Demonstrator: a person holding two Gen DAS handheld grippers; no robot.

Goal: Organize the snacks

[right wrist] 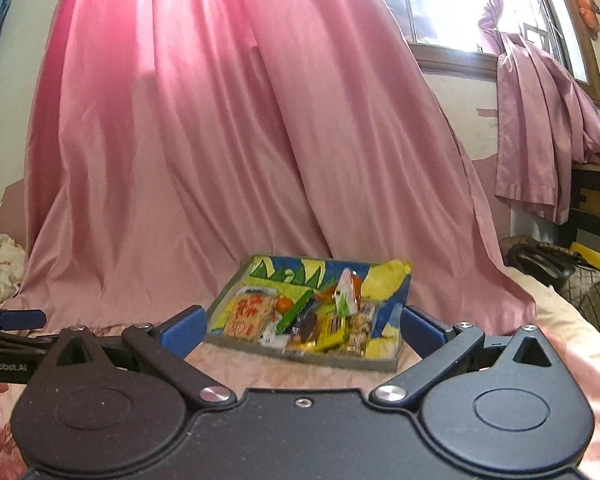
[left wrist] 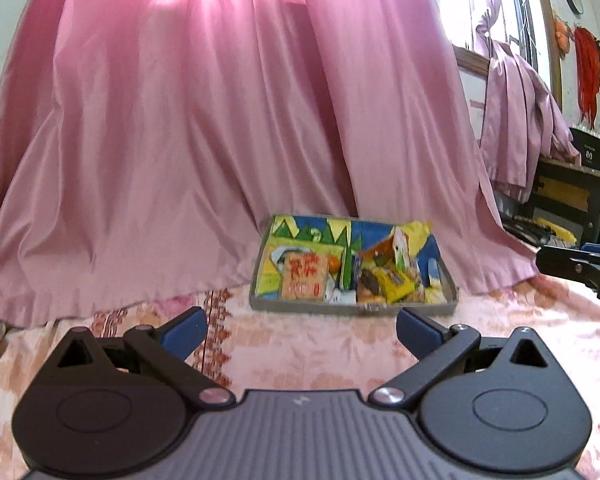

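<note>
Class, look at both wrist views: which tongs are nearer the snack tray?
Right. The right tongs sit just short of the snack tray, fingertips flanking its front corners. The left tongs hang farther back, bedspread showing before the tray.

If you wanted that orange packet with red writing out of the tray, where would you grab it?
Probably by its near short edge, coming from above and in front. The orange packet with red writing lies flat at the left of the shallow grey tray, so only its edges offer a pinch. The right gripper is open and empty.
</note>
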